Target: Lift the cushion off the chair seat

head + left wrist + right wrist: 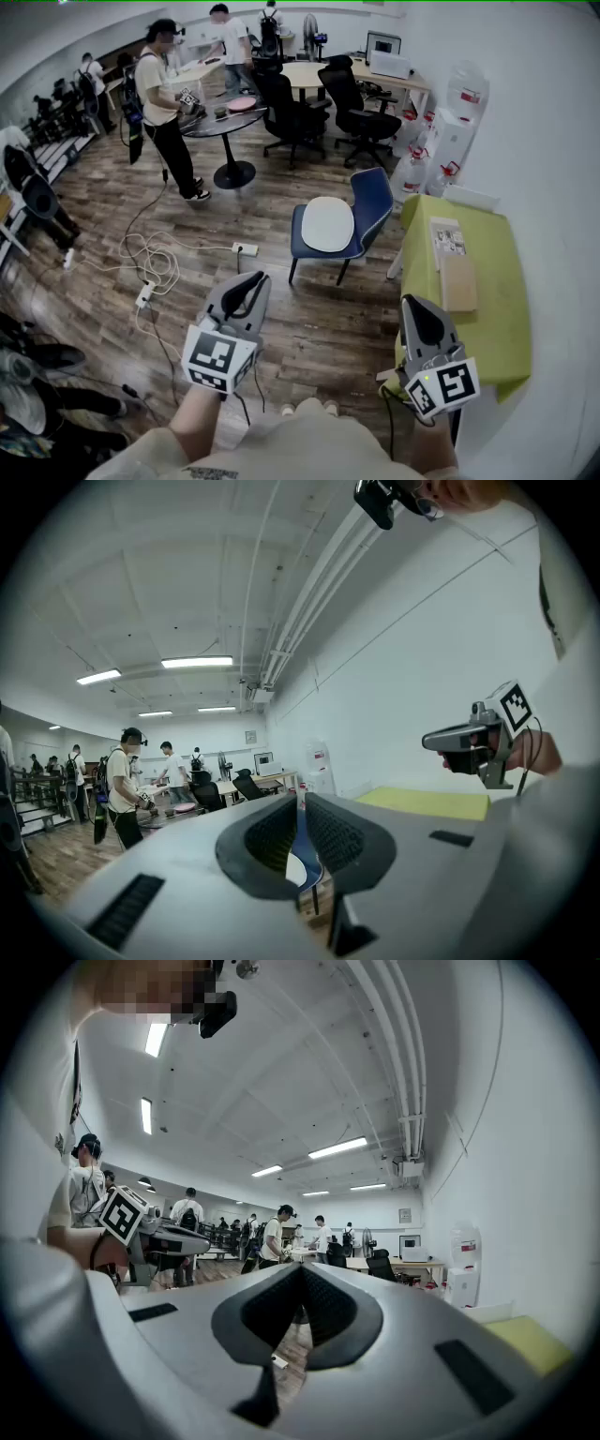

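A white oval cushion (327,223) lies flat on the seat of a blue chair (373,199) in the middle of the wooden floor. Both grippers are held level, well short of the chair and touching nothing. My left gripper (252,279) is at the chair's near left, its jaws shut and empty. My right gripper (418,307) is at the near right, beside the green table, also shut and empty. In the left gripper view the shut jaws (300,805) point at the chair, and a sliver of blue seat (310,866) and cushion (292,870) shows below them. In the right gripper view the shut jaws (302,1274) face the room.
A green-topped table (491,323) with a wooden board (458,282) and papers stands right of the chair. Cables and a power strip (246,249) lie on the floor at left. Farther back are a round black table (225,122), office chairs (293,115), desks, water bottles and several people.
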